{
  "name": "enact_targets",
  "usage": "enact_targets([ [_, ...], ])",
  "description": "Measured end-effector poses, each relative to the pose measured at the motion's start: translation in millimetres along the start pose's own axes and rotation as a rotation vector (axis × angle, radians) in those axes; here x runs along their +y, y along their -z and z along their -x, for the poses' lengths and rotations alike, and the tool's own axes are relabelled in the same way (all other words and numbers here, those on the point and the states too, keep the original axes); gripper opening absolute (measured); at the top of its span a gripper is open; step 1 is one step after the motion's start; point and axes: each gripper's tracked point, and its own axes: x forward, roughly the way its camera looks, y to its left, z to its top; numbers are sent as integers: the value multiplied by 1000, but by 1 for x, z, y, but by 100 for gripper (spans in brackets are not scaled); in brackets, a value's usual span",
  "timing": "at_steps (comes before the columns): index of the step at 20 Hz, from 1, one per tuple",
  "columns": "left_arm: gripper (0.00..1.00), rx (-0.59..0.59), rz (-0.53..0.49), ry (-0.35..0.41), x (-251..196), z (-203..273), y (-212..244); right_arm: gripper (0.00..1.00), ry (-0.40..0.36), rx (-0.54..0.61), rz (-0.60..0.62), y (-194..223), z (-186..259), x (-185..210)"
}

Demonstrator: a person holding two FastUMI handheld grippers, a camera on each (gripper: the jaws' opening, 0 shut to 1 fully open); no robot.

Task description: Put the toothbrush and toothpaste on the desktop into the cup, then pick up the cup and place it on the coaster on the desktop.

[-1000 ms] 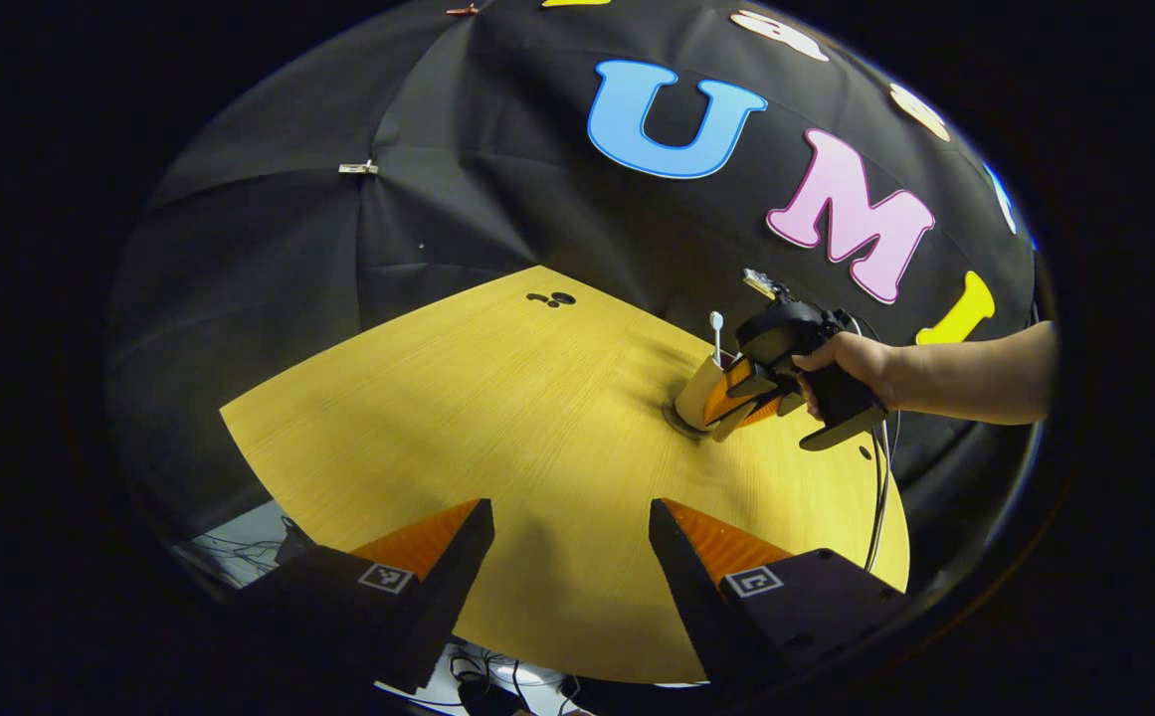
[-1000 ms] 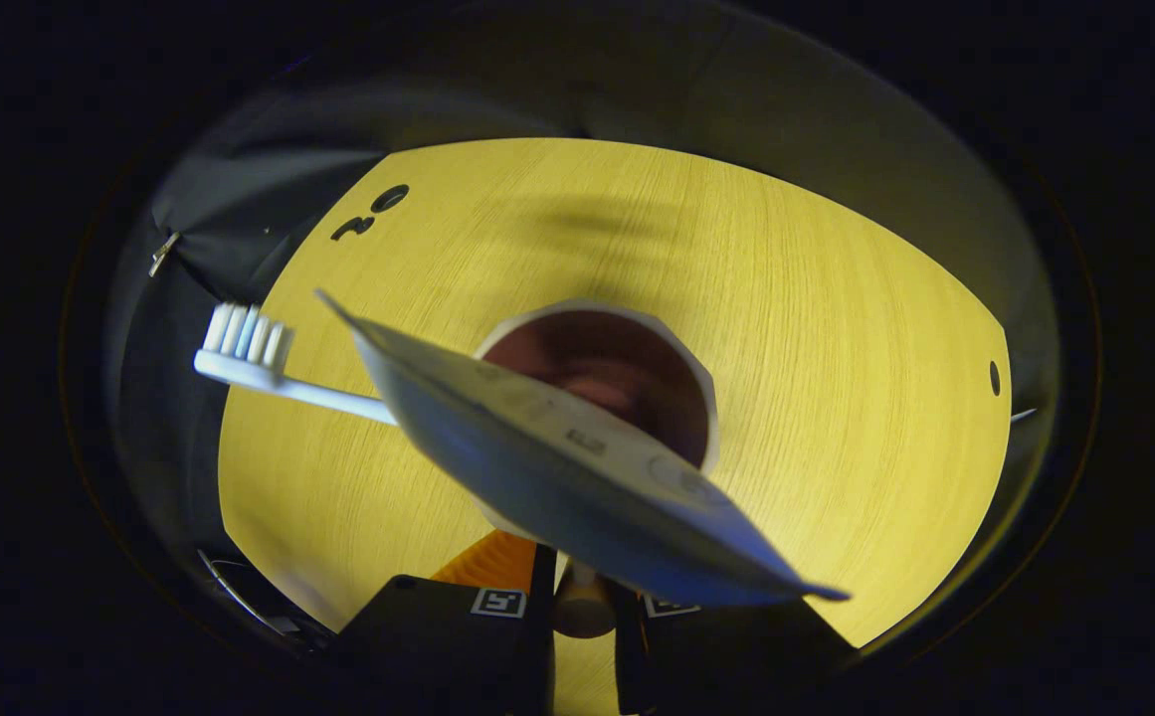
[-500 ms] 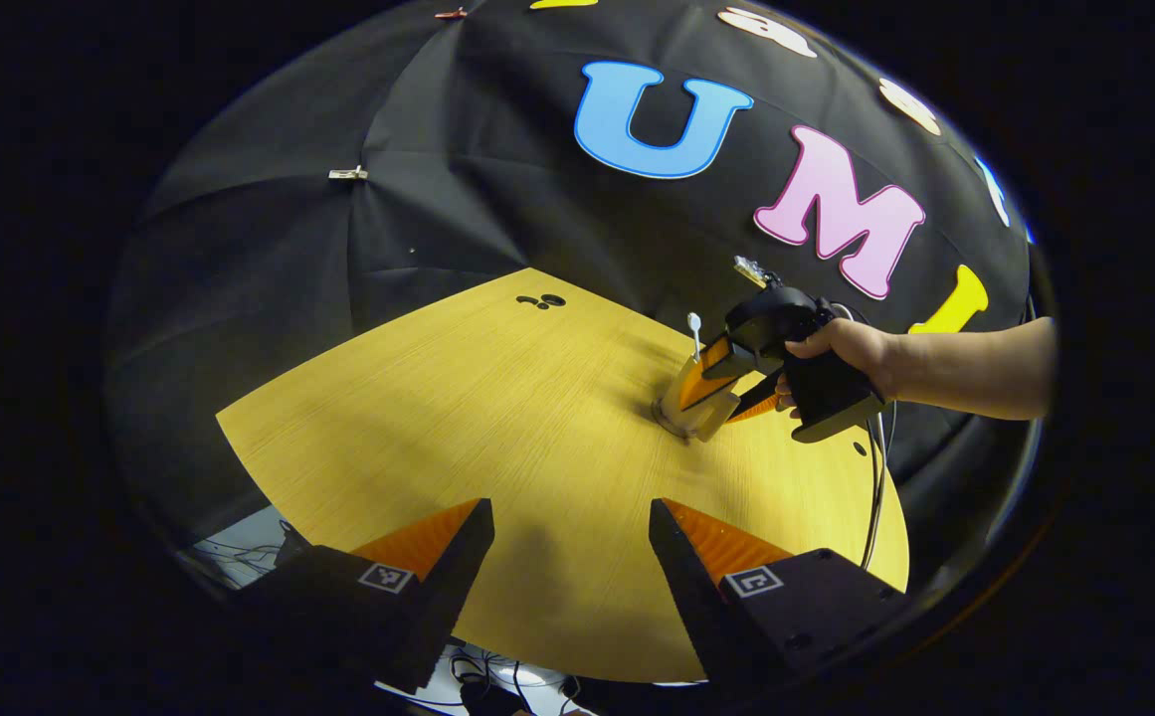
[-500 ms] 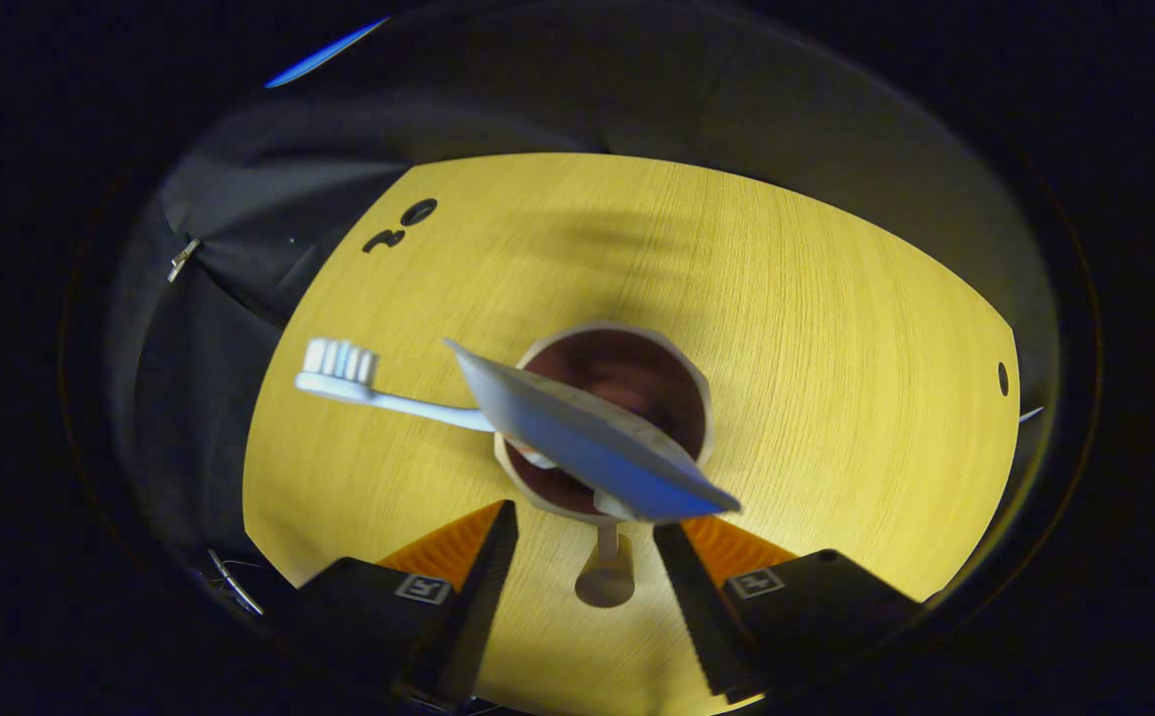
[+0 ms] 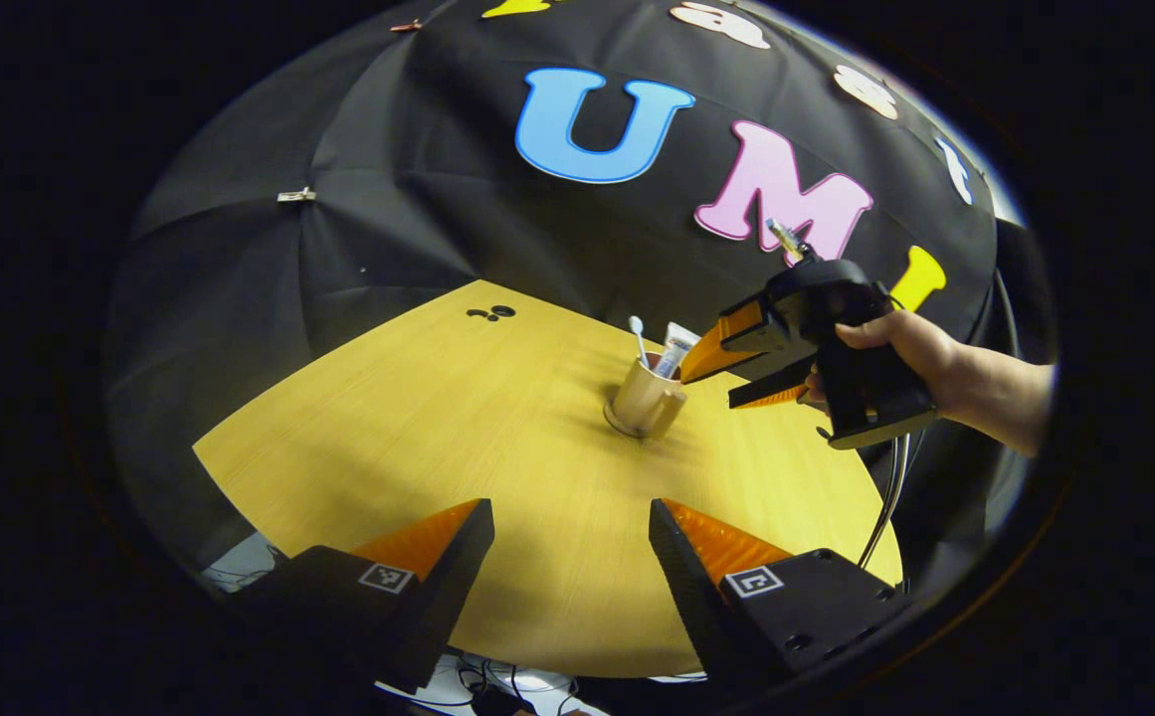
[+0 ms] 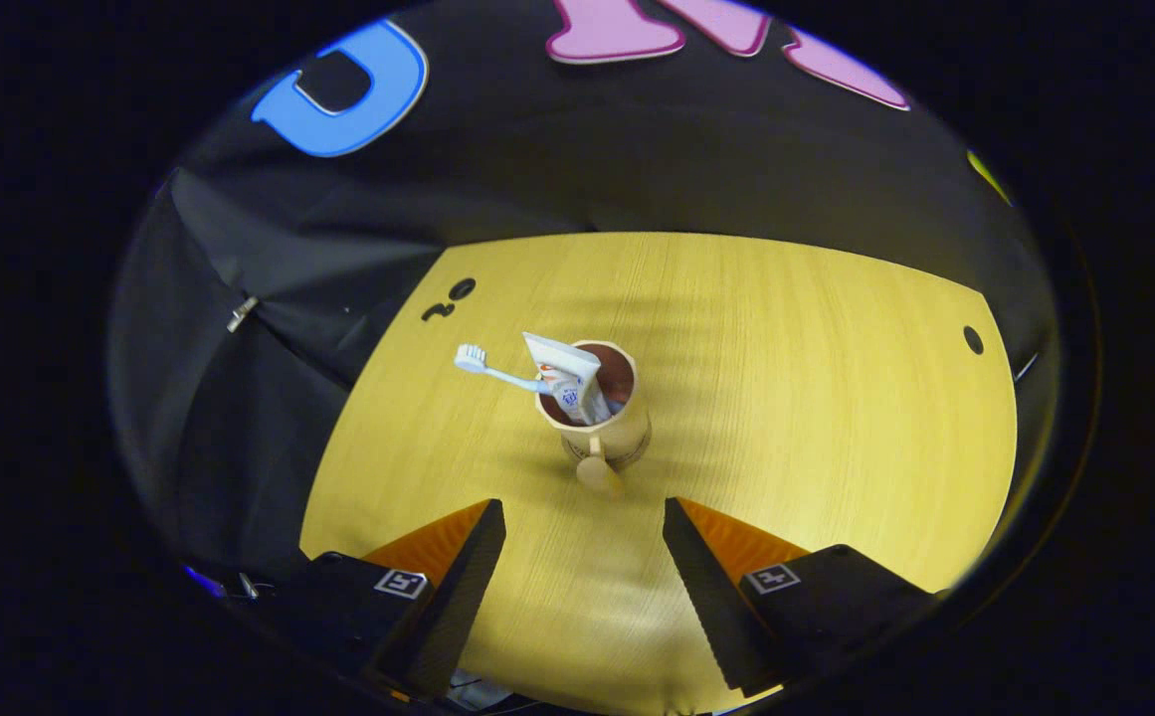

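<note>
We find the cup (image 6: 605,423), holding toothbrush (image 6: 485,366) and toothpaste (image 6: 565,375), upright on the table (image 6: 786,398) straight ahead of the released right claw (image 6: 585,557), handle facing it; the empty, spread left claw (image 5: 569,557) sits farther off.

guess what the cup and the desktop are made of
The beige handled cup looks like matte ceramic or plastic: opaque, smooth, no glare; which one is unclear. The yellow desktop looks like wood or wood-grain laminate: fine parallel grain lines, low sheen.
</note>
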Motion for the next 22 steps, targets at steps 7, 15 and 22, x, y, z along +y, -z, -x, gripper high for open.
enact_targets([
  [7,98,-52,-105,112,-40,12,-36,98,47,-283,-26,25,109,-17],
  [15,98,-156,-227,171,-77,51,-65,98,130,-611,45,76,219,-9],
  [22,97,-259,-261,300,-104,110,-73,99,252,-740,130,129,276,-6],
])
